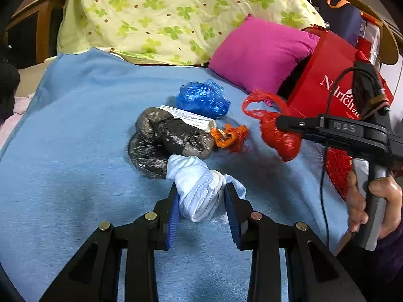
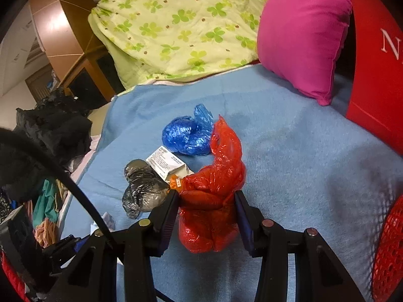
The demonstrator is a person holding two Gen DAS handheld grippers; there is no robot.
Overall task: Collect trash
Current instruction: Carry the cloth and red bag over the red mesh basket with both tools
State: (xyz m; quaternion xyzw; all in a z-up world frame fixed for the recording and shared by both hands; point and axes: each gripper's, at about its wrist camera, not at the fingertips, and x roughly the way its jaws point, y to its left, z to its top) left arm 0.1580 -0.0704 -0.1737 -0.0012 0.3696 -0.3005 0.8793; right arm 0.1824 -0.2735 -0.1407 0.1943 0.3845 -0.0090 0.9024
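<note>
Both grippers closed on trash, mid-blanket.

Left gripper (image 1: 201,196) pinches a crumpled white face mask (image 1: 199,188) lying on the light blue fleece blanket (image 1: 75,125). Right gripper (image 2: 207,201) clamps a knotted red plastic bag (image 2: 211,201), lifted clear of the blanket near its right edge. Between them lie a grey plastic bundle (image 1: 163,138), a white printed packet (image 1: 189,118), an orange scrap (image 1: 226,136) and a blue plastic wad (image 1: 201,98); a red mesh basket (image 2: 388,251) shows at right.

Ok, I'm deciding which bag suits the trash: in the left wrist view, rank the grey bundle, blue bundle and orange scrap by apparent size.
1. grey bundle, clearly largest.
2. blue bundle, though it lies farther off, so it may be nearer in size than it looks.
3. orange scrap, plainly smallest.
</note>
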